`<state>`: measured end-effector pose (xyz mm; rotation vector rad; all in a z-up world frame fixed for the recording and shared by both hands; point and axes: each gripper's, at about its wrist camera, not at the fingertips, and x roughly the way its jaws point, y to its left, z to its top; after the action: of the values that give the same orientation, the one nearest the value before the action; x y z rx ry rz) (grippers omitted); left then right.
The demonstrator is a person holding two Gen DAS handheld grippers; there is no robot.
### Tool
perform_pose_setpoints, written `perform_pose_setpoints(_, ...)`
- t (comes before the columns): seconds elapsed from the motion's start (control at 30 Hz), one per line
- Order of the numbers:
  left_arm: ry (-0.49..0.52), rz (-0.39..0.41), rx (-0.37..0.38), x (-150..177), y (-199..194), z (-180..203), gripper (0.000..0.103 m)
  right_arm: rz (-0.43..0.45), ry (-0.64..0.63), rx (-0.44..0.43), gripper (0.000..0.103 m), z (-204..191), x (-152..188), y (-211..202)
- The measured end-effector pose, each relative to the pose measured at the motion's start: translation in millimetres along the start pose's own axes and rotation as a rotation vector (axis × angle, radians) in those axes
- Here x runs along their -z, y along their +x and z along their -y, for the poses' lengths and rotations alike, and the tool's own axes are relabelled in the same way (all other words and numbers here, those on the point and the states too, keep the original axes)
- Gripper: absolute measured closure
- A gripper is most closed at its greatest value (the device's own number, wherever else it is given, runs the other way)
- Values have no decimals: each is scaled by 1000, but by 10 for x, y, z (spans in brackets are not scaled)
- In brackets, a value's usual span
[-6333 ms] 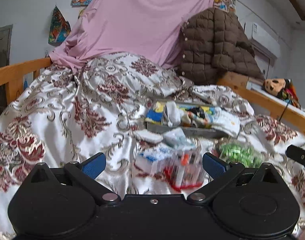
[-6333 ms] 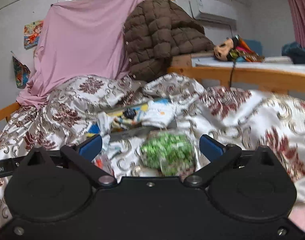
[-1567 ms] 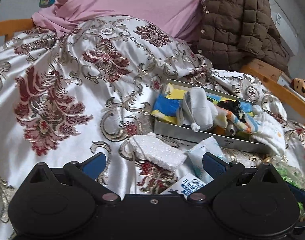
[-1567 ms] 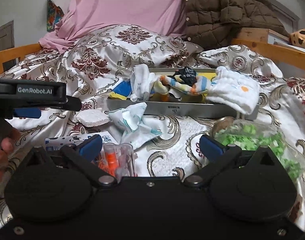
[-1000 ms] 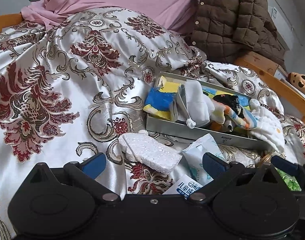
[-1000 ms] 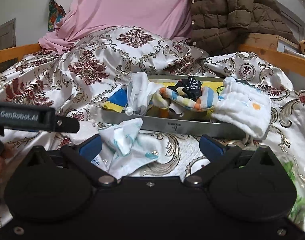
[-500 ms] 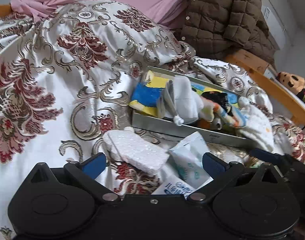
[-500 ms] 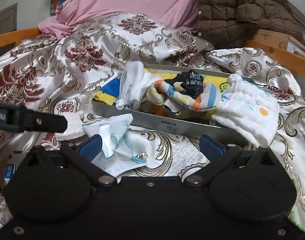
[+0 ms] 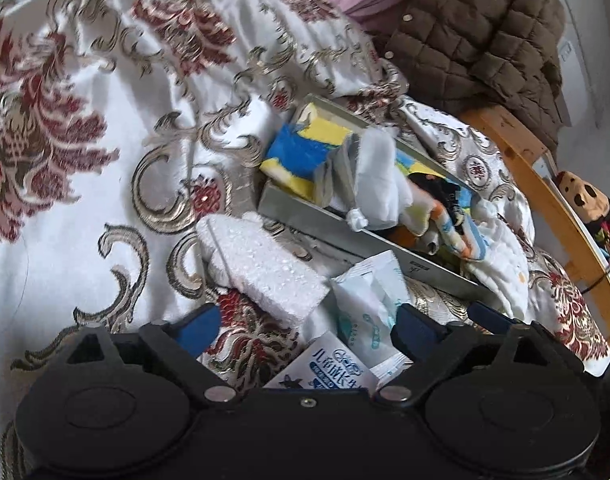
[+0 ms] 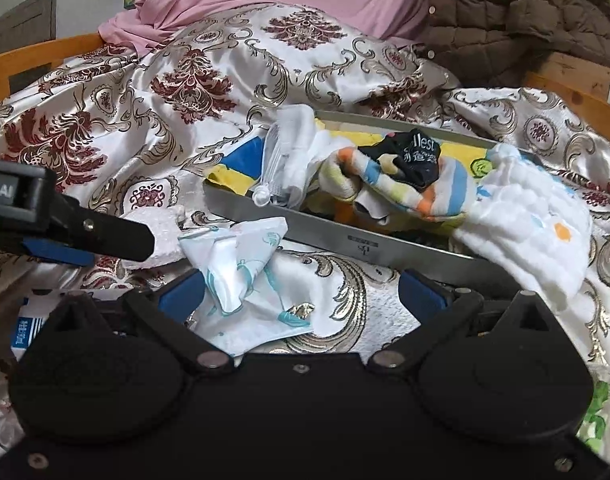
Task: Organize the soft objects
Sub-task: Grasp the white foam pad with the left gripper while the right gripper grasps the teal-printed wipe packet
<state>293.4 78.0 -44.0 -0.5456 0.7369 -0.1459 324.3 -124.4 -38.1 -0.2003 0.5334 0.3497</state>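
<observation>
Your left hand-held gripper (image 9: 305, 326) was closing from wide with nothing pressed yet, the white foam block (image 9: 261, 268) and a crumpled wipe packet (image 9: 369, 300) lying between its fingers on the bed's satin quilt (image 9: 85, 160). Your right hand-held gripper (image 10: 301, 294) stood wide over that packet (image 10: 241, 264). The metal tray (image 10: 345, 236) just beyond held socks and cloths, a white towel (image 10: 533, 228) draped over its edge.

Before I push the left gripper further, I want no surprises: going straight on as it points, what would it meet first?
Probably the white foam block lying on the bedspread, just ahead between the closing jaws of the left gripper; nothing is gripped yet. Depth is uncertain; the metal tray lies behind it.
</observation>
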Motion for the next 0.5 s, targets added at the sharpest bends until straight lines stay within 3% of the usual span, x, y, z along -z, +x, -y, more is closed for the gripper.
perform_pose_setpoints(0.1,-40,-14,8,-6,39,-83,14,-11,2,-11,2,-7,-10,53)
perform_pose_setpoints(0.3,-89,-2,47,-25,64,-167,14,-52,23,-56,14,-30,-7,175)
perform_pose_setpoints(0.5,-143,28,65,5,80,-243,18,-103,27,-96,38,-78,58,271)
